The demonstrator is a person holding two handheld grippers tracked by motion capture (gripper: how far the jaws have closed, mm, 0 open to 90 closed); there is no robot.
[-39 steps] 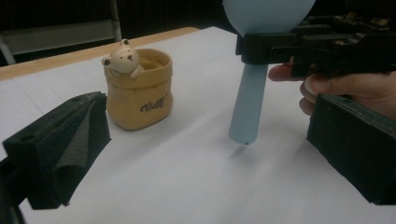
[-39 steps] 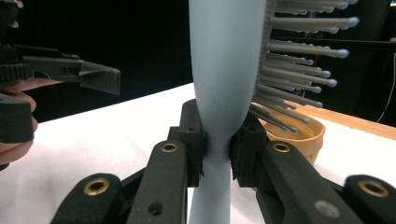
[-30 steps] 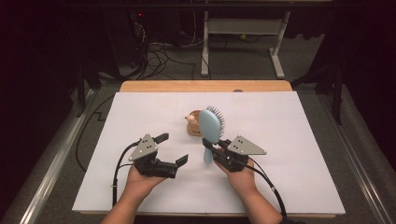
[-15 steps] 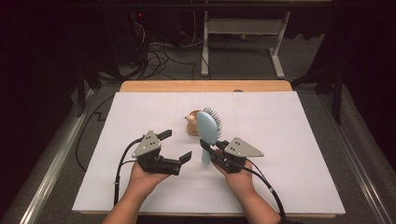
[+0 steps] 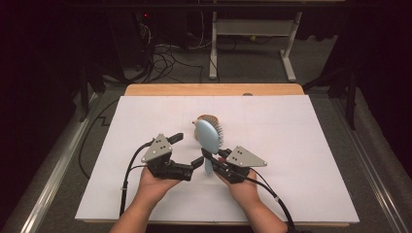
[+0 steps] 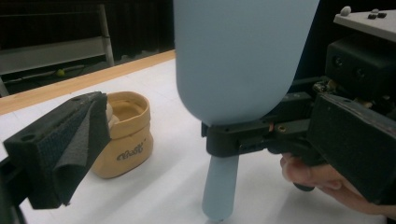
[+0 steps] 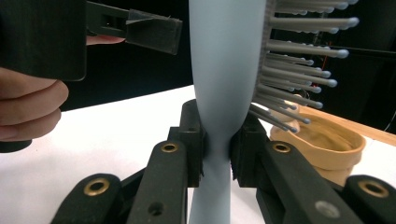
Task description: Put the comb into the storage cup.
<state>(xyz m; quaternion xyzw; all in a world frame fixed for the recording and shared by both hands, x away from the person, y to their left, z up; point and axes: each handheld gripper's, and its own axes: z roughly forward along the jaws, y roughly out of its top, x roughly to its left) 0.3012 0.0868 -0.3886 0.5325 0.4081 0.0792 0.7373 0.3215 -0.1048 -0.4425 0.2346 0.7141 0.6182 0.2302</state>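
Note:
A light blue hairbrush stands nearly upright over the white sheet, bristles facing right and away. My right gripper is shut on its narrow neck, one jaw on each side, with the handle hanging below. My left gripper is open and holds nothing, just left of the brush. One of its padded fingers shows near the smooth back of the brush. A small tan pouch with an open top sits on the sheet right behind the brush.
The white sheet covers the table, with a wooden edge showing at the far side. Beyond it on the dark floor are cables and a white desk frame. Metal rails run along both sides.
The brush head has tipped slightly to the left, toward the left gripper, and the right hand has shifted a little with it. The left gripper has stayed almost where it was.

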